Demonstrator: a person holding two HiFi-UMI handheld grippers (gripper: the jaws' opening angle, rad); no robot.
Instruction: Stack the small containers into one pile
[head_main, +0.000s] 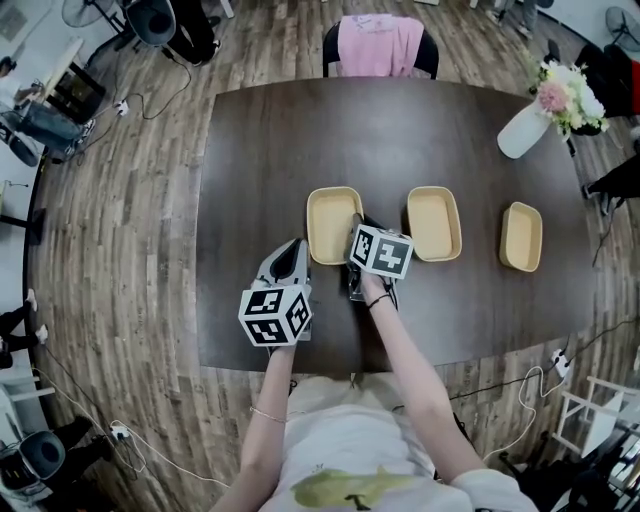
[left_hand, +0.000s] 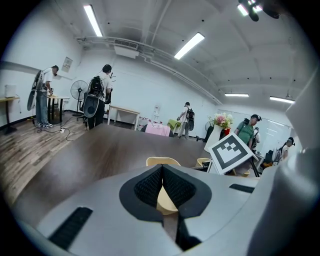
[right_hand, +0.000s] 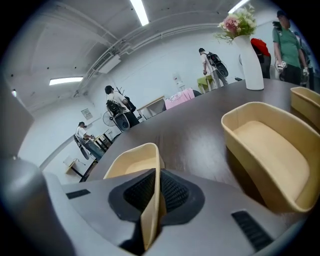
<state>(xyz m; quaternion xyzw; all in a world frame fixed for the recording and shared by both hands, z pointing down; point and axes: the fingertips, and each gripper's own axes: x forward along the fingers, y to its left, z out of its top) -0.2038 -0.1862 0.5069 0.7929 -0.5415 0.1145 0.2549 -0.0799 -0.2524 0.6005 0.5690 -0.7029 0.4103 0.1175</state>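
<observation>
Three tan containers stand in a row on the dark table (head_main: 260, 150): left (head_main: 330, 215), middle (head_main: 434, 223) and right (head_main: 521, 236). My right gripper (head_main: 358, 224) is shut on the right rim of the left container (right_hand: 131, 161); its thin wall (right_hand: 151, 212) runs between the pads. To its right lie the middle container (right_hand: 265, 150) and an edge of the third (right_hand: 307, 102). My left gripper (head_main: 298, 245) hovers by the left container's front left corner. Its tips (left_hand: 162, 169) meet, and the container (left_hand: 162, 161) shows just beyond them.
A white vase with flowers (head_main: 530, 125) stands at the table's far right corner. A chair draped in pink cloth (head_main: 380, 45) is at the far edge. The person stands at the near edge. Other people, a fan and desks are in the background.
</observation>
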